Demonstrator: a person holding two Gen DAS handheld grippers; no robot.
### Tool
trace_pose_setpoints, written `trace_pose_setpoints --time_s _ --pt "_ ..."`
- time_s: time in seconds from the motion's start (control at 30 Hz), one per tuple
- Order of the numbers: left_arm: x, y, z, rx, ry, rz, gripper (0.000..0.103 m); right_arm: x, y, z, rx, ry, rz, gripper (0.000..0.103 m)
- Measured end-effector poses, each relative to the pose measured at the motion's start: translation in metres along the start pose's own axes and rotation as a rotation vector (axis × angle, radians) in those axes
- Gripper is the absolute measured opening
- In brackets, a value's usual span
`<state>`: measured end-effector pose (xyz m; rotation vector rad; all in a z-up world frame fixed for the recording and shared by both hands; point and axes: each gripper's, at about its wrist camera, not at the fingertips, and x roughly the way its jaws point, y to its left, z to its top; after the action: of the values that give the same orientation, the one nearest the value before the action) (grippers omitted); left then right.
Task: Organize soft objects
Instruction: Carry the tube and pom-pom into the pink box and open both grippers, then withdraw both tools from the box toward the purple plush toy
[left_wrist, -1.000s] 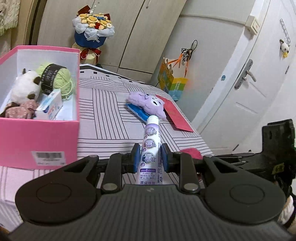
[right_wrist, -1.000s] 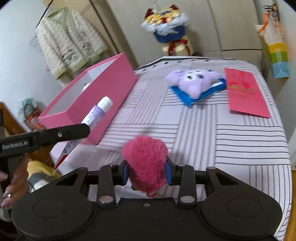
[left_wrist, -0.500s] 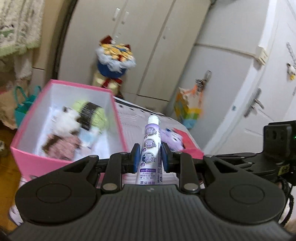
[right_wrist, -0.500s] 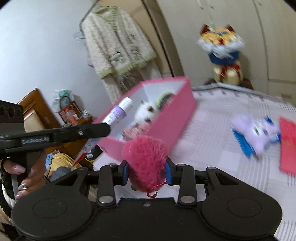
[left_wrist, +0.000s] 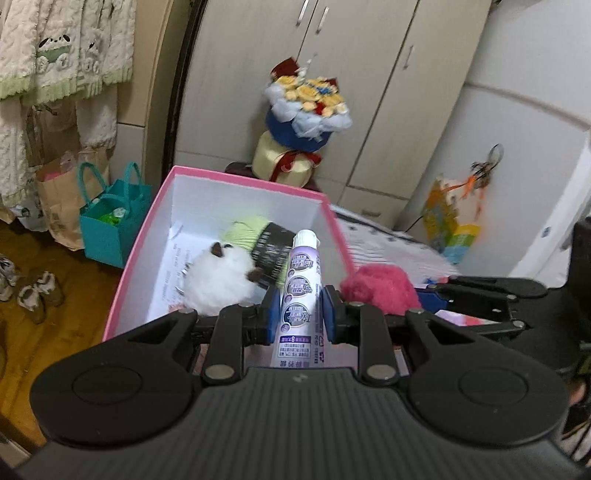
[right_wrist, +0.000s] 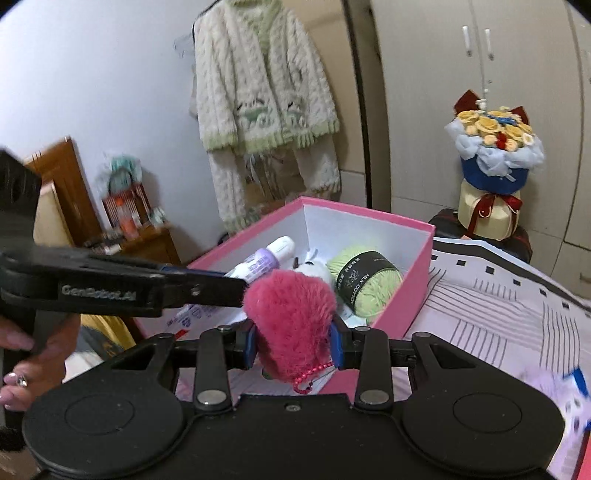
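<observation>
My left gripper (left_wrist: 297, 314) is shut on a white and purple tube (left_wrist: 301, 295) and holds it over the open pink box (left_wrist: 240, 177). My right gripper (right_wrist: 291, 343) is shut on a pink fluffy pom-pom (right_wrist: 290, 317) at the box's near edge; the pom-pom also shows in the left wrist view (left_wrist: 380, 286). Inside the box lie a white plush toy (left_wrist: 221, 280) and a green yarn ball (right_wrist: 365, 280). The tube (right_wrist: 262, 260) and the left gripper (right_wrist: 236, 284) show in the right wrist view.
The pink box (right_wrist: 391, 221) stands on a striped bed cover (right_wrist: 498, 306). A flower bouquet (left_wrist: 306, 122) stands behind it by the wardrobe. A teal bag (left_wrist: 110, 221) and a paper bag sit on the floor to the left. A knitted cardigan (right_wrist: 258, 99) hangs on the wall.
Both grippers have swung left and up over the pink box, each keeping its object. The purple plush and red envelope on the bed have almost left both views.
</observation>
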<state>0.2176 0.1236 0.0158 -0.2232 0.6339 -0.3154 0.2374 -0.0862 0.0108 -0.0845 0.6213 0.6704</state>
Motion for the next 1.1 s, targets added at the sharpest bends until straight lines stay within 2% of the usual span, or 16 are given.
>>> trace_pose_setpoints --time_s 0.23,0.57,0.63,0.7,0.8,0.97,1.1 --pt "0.045 0.014 0.003 -0.012 0.103 0.002 0.023 0.034 0.005 0.000 -0.169 0.079 -0.123 0.041" --pt "0.069 0.017 0.004 -0.001 0.167 0.011 0.024 0.048 0.012 0.001 -0.259 0.087 -0.142 0.044" --pt "0.070 0.019 0.004 -0.009 0.179 0.014 0.025 0.046 0.012 0.001 -0.250 0.073 -0.130 0.049" --pt "0.067 0.019 0.002 -0.019 0.177 0.031 0.029 0.040 0.012 0.000 -0.230 0.046 -0.120 0.061" --pt "0.055 0.019 0.001 -0.006 0.151 0.030 0.038 0.029 0.011 -0.002 -0.199 0.007 -0.111 0.066" --pt "0.025 0.013 0.000 0.025 0.108 0.003 0.041 -0.004 0.000 -0.007 -0.069 -0.057 -0.053 0.067" --pt "0.003 0.005 -0.003 0.062 0.083 -0.001 0.041 -0.029 -0.006 -0.013 0.001 -0.071 -0.025 0.067"
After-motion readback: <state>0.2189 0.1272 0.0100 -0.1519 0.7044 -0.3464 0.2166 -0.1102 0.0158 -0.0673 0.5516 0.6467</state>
